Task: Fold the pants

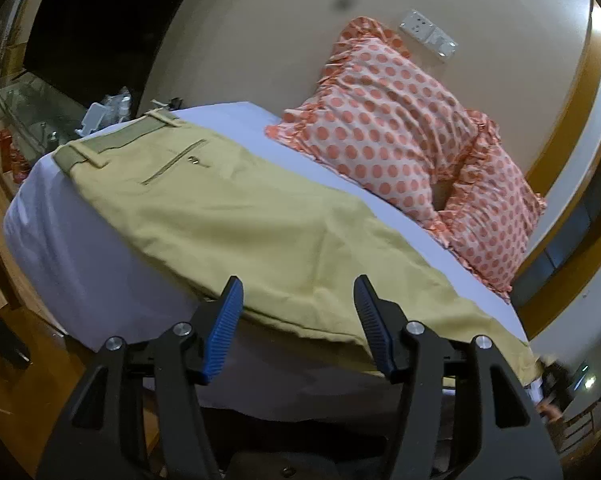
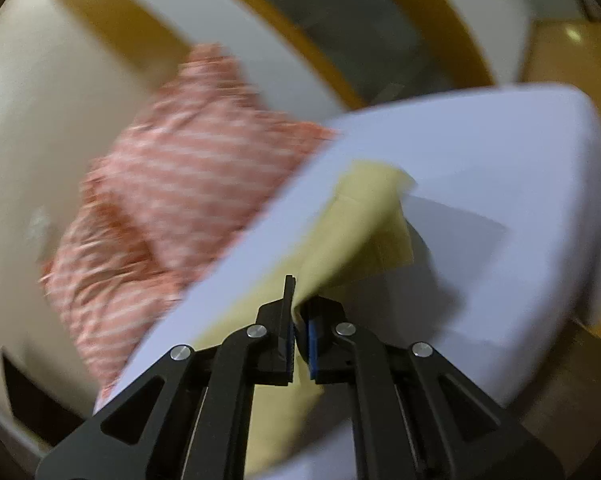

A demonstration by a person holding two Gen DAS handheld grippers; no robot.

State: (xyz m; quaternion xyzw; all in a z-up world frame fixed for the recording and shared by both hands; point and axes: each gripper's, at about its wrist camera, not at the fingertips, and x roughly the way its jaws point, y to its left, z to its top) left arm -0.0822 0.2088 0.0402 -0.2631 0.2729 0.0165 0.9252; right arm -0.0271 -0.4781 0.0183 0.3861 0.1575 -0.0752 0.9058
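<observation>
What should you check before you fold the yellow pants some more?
1. Right tool clamped on pants fabric: ok.
2. Left tool open and holding nothing: ok, ready to grab.
3. Pants lying flat on the bed: ok near the waistband, wrinkled close to the left tool.
4. Polka-dot pillows off the pants: ok, they sit beside them.
5. Which part the right tool grips: cannot tell, the picture is blurred.
</observation>
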